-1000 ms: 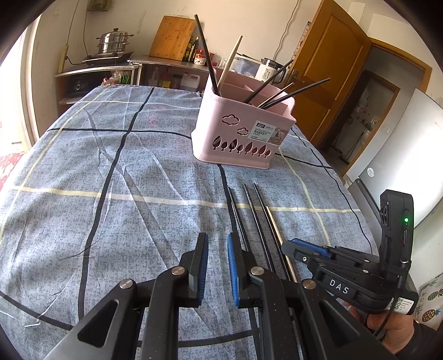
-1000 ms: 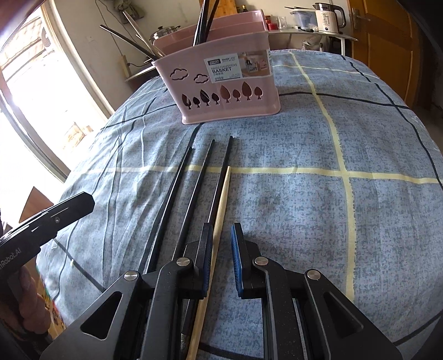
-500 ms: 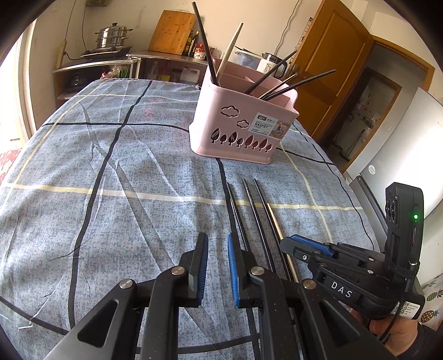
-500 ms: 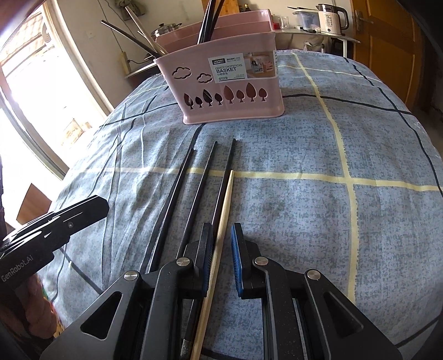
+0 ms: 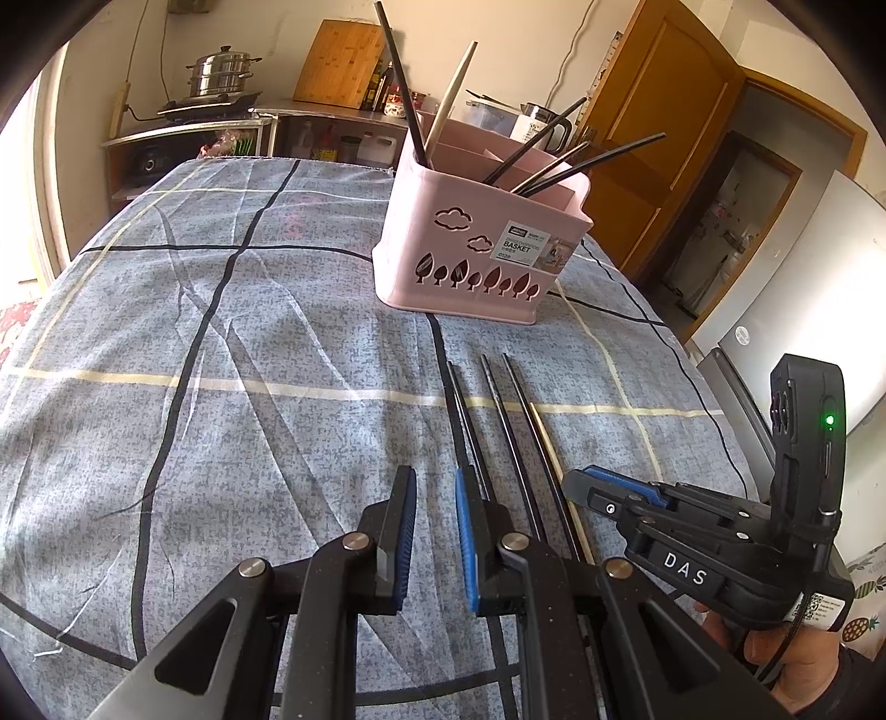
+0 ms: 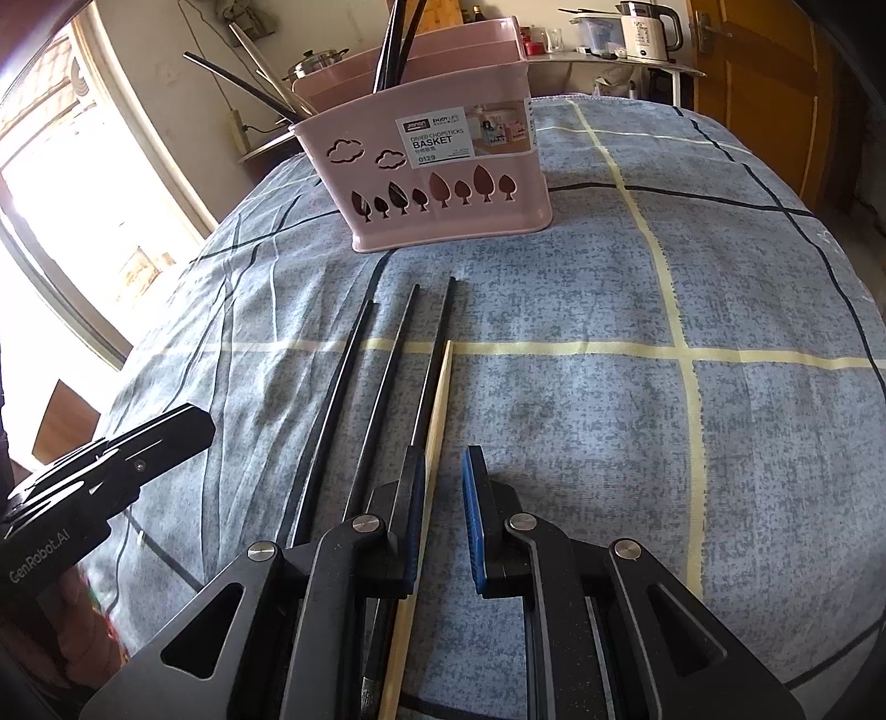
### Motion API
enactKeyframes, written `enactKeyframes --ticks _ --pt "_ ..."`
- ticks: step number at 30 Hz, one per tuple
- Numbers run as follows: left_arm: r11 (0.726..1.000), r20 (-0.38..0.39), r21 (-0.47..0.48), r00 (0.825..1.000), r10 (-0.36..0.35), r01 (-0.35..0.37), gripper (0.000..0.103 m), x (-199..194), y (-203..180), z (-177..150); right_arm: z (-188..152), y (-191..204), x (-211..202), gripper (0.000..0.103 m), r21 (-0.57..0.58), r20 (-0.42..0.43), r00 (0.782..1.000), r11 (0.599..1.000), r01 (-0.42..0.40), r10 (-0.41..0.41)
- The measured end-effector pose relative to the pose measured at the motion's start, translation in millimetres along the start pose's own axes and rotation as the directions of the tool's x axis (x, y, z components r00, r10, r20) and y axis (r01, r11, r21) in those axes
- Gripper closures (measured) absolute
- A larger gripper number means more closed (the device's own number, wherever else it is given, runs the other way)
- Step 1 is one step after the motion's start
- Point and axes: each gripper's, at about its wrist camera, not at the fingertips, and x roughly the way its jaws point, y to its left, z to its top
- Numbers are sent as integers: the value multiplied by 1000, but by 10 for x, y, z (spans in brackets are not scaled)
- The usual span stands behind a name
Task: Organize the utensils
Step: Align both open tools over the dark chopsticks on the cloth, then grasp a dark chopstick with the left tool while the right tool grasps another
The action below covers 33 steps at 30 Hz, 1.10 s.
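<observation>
A pink divided chopstick basket point(image 5: 476, 243) point(image 6: 443, 171) stands on the table and holds several black and pale chopsticks. Three black chopsticks point(image 5: 501, 410) point(image 6: 387, 376) and one pale wooden chopstick point(image 5: 545, 437) point(image 6: 434, 410) lie side by side on the blue checked cloth in front of it. My left gripper point(image 5: 434, 482) is open and empty, just left of the leftmost black chopstick. My right gripper point(image 6: 446, 462) is open over the near part of the wooden chopstick, which lies against its left finger; it also shows in the left wrist view point(image 5: 620, 487).
The table's right edge point(image 5: 703, 376) drops toward a white appliance and a wooden door. A counter with a steel pot point(image 5: 221, 72) and a cutting board stands behind the table. A kettle point(image 6: 645, 25) sits on a far shelf. A bright window is at the left.
Both grippers have moved forward a little toward the basket and chopsticks. The right gripper's fingers now straddle the wooden chopstick more closely. Nothing was picked up.
</observation>
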Motion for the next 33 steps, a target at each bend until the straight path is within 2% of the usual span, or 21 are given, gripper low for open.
enactKeyframes --ticks 3,6,13,17,24,32,33 --pt "1000 0 -6 1000 2 -2 89 1 17 1 -2 32 6 89 -4 0 1000 1000 -6 6" --pt "1000 -5 -8 1000 -2 2 89 11 16 -4 10 60 23 89 -31 9 999 999 31 -31" --pt "1000 -16 -1 1000 -14 14 89 59 -34 5 104 84 73 89 -42 -3 999 998 54 -54" --pt "1000 -22 7 999 -29 29 89 132 -53 104 213 -1 74 89 11 12 1000 1000 13 -13" --pt "997 -58 -13 995 -78 77 89 430 -62 347 404 -55 78 89 5 50 999 1000 -21 20" --pt "1000 -135 25 991 -9 12 89 842 -210 388 417 -193 27 89 26 67 998 1000 -14 12" --pt "999 -119 42 993 2 3 89 848 -236 378 419 -202 31 89 27 67 998 1000 -14 12"
